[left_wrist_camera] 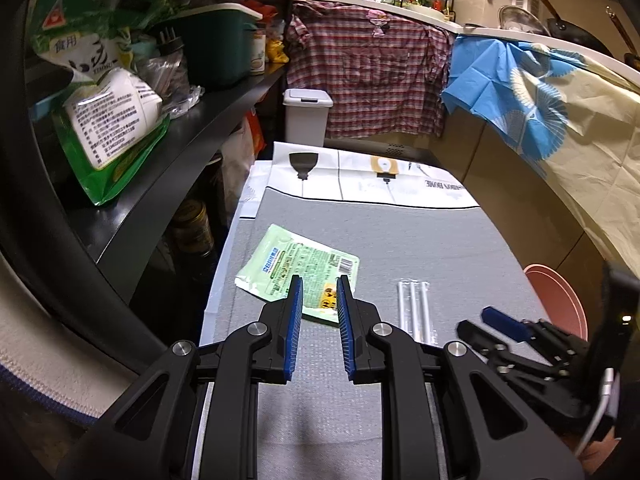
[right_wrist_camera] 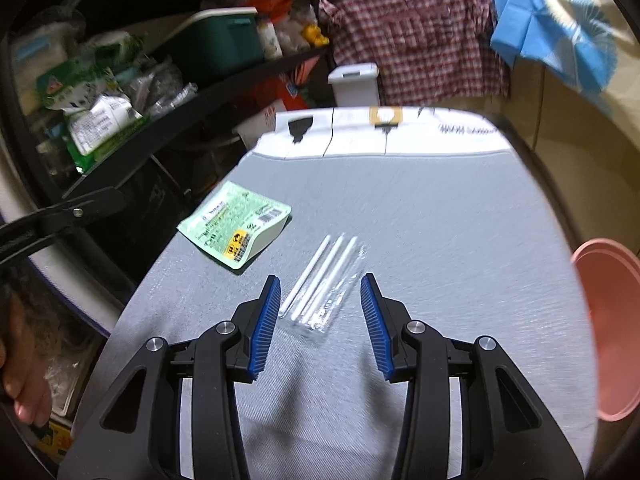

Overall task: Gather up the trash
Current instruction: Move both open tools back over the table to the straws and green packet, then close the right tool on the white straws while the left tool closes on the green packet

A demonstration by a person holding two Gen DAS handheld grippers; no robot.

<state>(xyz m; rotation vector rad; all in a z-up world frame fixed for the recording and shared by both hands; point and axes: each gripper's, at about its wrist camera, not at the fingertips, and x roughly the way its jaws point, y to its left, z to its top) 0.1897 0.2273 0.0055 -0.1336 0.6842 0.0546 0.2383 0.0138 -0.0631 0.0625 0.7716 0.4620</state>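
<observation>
A flat light-green wrapper [left_wrist_camera: 298,268] lies on the grey table cover [left_wrist_camera: 400,240], left of centre. My left gripper [left_wrist_camera: 319,286] is open, its tips just above the wrapper's near edge. A clear packet with three white straws [left_wrist_camera: 414,312] lies to the right of it. In the right wrist view the straw packet [right_wrist_camera: 324,286] lies between and just ahead of my open right gripper [right_wrist_camera: 320,286], and the green wrapper [right_wrist_camera: 236,224] lies to the left. The right gripper also shows in the left wrist view [left_wrist_camera: 496,324].
A pink bin [right_wrist_camera: 608,336] stands off the table's right edge, also in the left wrist view [left_wrist_camera: 560,304]. A white lidded bin [left_wrist_camera: 306,114] stands beyond the table's far end. Black shelves [left_wrist_camera: 192,128] with packets and a green box run along the left.
</observation>
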